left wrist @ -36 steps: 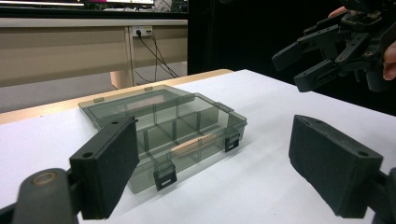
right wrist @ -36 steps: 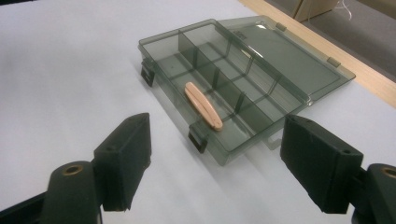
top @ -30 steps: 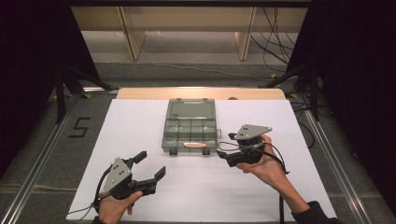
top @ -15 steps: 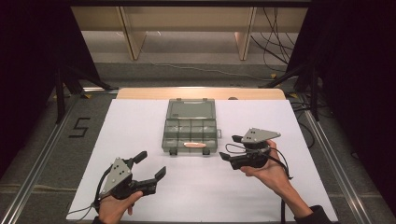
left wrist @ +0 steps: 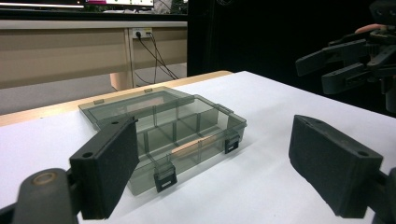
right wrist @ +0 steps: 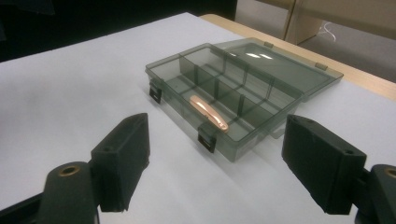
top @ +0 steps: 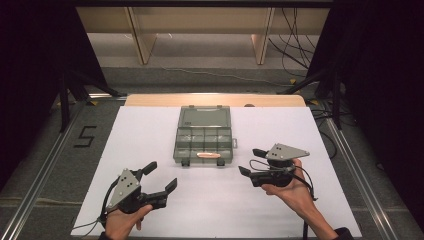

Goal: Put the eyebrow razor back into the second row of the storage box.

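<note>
A black digit "5" is marked on the grey floor left of the table.

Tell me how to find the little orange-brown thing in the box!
Look at the white table and find the see-through grey box in its middle, lid open. The thing lies in the long front compartment, just behind the two black latches. It is a slim, shiny copper-coloured piece, the only thing in the box.

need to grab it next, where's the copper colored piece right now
The copper piece lies inside the open organizer box, in the front row nearest the person, between the two black latches; the high view puts it mid-table.
</note>
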`<action>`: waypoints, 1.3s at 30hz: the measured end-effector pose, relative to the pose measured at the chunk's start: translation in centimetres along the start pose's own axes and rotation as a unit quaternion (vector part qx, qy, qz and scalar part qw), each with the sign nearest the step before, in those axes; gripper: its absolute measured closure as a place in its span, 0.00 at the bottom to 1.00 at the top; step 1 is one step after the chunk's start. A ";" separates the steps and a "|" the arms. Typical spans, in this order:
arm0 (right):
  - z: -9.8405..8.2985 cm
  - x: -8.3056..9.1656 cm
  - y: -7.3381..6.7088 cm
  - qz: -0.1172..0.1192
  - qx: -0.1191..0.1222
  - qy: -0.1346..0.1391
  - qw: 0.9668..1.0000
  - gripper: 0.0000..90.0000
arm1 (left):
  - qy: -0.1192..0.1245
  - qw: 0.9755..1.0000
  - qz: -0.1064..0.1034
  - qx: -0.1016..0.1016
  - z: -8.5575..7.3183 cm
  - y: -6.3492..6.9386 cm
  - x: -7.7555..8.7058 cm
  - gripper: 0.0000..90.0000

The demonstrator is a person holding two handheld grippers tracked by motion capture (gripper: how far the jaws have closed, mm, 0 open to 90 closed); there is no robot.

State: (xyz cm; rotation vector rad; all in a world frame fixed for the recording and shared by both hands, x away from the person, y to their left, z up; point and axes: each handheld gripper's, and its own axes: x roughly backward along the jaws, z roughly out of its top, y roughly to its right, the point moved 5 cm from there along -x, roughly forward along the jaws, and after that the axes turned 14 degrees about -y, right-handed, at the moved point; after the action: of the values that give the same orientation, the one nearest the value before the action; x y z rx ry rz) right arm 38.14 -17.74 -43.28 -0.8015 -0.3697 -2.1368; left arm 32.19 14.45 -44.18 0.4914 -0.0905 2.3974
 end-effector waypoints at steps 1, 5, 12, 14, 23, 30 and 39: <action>-0.1 0.1 -0.1 0.005 -0.004 0.000 1.000 0.27 | 0.000 1.000 0.000 0.001 0.0 0.0 0.0 0.18; -0.3 0.4 -0.3 0.001 -0.005 0.011 1.000 0.27 | 0.000 1.000 0.000 0.003 0.0 0.0 0.0 0.18; -0.8 0.7 -0.8 0.008 -0.012 0.022 1.000 0.26 | 0.000 1.000 0.002 0.002 0.0 -0.1 0.0 0.18; -0.9 0.8 -0.8 0.003 -0.012 0.030 0.999 0.26 | 0.008 1.000 -0.002 -0.004 0.1 -0.2 -0.1 0.18; -1.9 1.3 -1.1 0.007 -0.022 0.032 0.999 0.24 | 0.000 1.000 0.002 0.001 0.0 -0.2 0.1 0.18; -2.4 1.2 -1.3 0.006 -0.027 0.039 0.999 0.22 | 0.002 1.000 0.002 0.001 0.0 -0.2 0.2 0.18; -2.8 1.5 -1.5 -0.003 -0.024 0.047 0.999 0.22 | 0.001 1.000 0.002 0.000 0.0 -0.1 0.1 0.18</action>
State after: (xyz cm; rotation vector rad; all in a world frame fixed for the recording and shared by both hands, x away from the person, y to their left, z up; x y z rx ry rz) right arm 35.10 -19.06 -44.41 -0.7244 -0.2742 -2.1868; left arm 32.16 14.61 -44.14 0.4893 -0.0905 2.4012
